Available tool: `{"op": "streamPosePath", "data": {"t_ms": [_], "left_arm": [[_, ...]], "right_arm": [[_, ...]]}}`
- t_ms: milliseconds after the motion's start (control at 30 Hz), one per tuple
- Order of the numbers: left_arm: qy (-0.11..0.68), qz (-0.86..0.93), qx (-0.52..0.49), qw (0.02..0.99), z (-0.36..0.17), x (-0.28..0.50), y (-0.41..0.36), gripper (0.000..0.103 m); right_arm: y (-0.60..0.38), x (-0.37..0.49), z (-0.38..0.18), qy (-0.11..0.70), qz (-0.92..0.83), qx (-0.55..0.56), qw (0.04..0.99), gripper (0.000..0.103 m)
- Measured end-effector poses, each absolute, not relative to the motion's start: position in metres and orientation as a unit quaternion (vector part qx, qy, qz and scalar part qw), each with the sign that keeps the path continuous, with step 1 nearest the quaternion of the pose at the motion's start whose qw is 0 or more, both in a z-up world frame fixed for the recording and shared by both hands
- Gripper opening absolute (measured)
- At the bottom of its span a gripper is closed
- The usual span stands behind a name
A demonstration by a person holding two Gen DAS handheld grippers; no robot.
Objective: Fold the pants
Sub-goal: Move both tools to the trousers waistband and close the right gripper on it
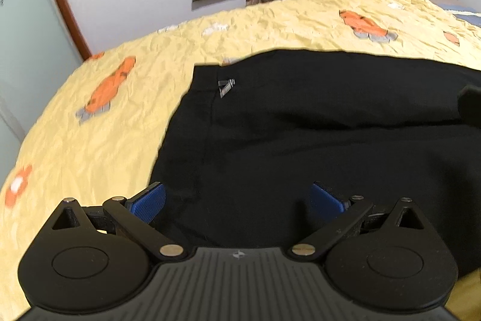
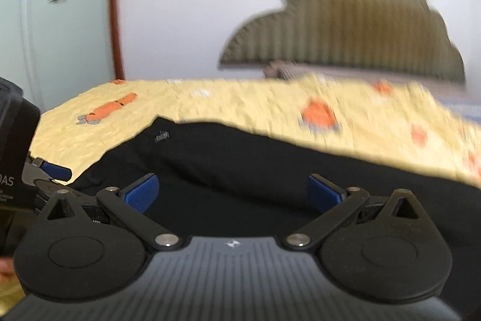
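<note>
Currently both spread wide, gripping nothing: left gripper (image 1: 237, 200) and right gripper (image 2: 233, 191) low over black pants (image 1: 300, 125) flat on yellow bedspread (image 1: 90, 140), probably lining up for near-edge pinch.

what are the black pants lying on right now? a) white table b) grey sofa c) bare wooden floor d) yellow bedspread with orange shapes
d: the black pants lie spread on a wrinkled yellow bedspread printed with orange shapes, and both claws, left and right, are open above them.
</note>
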State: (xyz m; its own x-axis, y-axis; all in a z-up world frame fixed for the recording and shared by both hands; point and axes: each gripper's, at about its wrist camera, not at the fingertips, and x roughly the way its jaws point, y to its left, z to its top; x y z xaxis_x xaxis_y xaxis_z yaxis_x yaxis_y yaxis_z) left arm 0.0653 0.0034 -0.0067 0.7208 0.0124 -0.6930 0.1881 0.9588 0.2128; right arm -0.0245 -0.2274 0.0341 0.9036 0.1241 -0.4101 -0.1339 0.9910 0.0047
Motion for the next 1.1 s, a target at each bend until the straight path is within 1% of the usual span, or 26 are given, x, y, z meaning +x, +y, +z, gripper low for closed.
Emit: {"op": "streamPosePath", "data": {"t_ms": [100,200,300,467,533,633,733,867,933,1033,1100], "left_arm": [[0.360,-0.074,0.124,0.922,0.002,0.080,0.014,0.103],[0.363,-0.116,0.111,0.918,0.008,0.100,0.027,0.103],[0.358,-0.158,0.112,0.913,0.013,0.125,0.039,0.103],[0.354,-0.231,0.125,0.897,0.010,0.181,0.055,0.103],[0.361,-0.251,0.123,0.890,0.005,0.205,0.060,0.103],[0.390,-0.293,0.094,0.868,-0.003,0.246,0.068,0.103],[0.398,-0.313,0.077,0.859,-0.010,0.279,0.071,0.103],[0.378,-0.281,0.116,0.875,-0.013,0.299,0.061,0.103],[0.366,-0.267,0.132,0.882,-0.015,0.302,0.054,0.103],[0.348,-0.256,0.168,0.886,-0.018,0.300,0.040,0.103],[0.333,-0.255,0.193,0.887,-0.020,0.299,0.033,0.102]], "right_arm": [[-0.229,0.001,0.043,0.194,0.100,-0.055,0.974,0.103],[-0.232,0.035,0.044,0.217,0.157,-0.085,0.960,0.103],[-0.238,0.078,0.037,0.257,0.210,-0.105,0.937,0.103],[-0.252,0.137,0.025,0.282,0.248,-0.139,0.916,0.103],[-0.258,0.163,0.021,0.299,0.252,-0.143,0.909,0.103],[-0.271,0.200,0.010,0.340,0.253,-0.135,0.896,0.103],[-0.287,0.228,0.000,0.366,0.272,-0.119,0.882,0.099],[-0.297,0.253,-0.009,0.375,0.299,-0.116,0.870,0.098],[-0.298,0.265,-0.014,0.387,0.301,-0.124,0.863,0.094],[-0.299,0.278,-0.023,0.411,0.305,-0.128,0.849,0.080],[-0.299,0.284,-0.028,0.424,0.311,-0.130,0.841,0.059]]}}
